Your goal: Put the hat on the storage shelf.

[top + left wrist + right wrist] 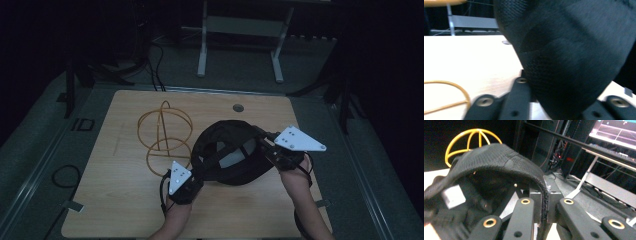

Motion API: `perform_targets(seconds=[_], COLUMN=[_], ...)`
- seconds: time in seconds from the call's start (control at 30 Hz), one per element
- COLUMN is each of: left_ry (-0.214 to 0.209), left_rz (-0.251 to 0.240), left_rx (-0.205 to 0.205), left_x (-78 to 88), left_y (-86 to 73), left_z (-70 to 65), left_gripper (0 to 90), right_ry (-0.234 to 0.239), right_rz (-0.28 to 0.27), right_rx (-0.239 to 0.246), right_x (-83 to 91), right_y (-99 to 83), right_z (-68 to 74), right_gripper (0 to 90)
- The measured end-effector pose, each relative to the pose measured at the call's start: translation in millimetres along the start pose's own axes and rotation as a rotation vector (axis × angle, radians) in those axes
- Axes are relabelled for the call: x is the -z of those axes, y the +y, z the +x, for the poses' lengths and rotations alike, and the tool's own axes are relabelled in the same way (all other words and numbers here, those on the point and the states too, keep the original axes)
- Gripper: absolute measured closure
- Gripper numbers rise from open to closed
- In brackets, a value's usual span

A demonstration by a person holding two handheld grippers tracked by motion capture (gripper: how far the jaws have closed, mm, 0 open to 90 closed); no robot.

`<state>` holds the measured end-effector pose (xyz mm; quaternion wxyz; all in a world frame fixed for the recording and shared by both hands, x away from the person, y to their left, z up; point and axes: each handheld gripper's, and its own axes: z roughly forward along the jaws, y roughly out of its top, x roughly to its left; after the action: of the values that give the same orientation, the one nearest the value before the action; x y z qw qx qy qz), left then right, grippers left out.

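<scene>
Between both hand-held grippers (pixel 197 172) (pixel 265 145) — pinched cap (pixel 227 150)

A yellow wire-frame globe stand (pixel 165 140) rests on the light wooden tabletop (pixel 120 195), left of its centre. A small round grey grommet hole (pixel 238 107) sits near the tabletop's far edge. Beyond that edge stands a white metal frame (pixel 240 40) on the grey floor.

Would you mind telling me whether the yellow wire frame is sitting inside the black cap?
No, in the high view the yellow wire frame stands on the table beside the black cap.
</scene>
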<state>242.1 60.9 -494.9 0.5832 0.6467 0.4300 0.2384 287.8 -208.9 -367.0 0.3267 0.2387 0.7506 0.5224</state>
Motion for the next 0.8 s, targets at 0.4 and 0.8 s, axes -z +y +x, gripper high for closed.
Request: perform_targets(seconds=[0.4, 0.8], left_ry=[0.006, 0.062], left_rz=[0.0, -0.037], left_rx=[-0.09, -0.227], left_x=[2.7, 6.3], left_y=[24.3, 53.2], left_z=[-0.5, -6.6], left_gripper=[88.5, 88.4], right_ry=[-0.033, -0.025], right_rz=[-0.02, -0.02], right_rx=[-0.05, -0.134], right_x=[18.6, 42.4], right_y=[-18.5, -51.0], right_z=[1.1, 12.1], right_gripper=[86.9, 86.6])
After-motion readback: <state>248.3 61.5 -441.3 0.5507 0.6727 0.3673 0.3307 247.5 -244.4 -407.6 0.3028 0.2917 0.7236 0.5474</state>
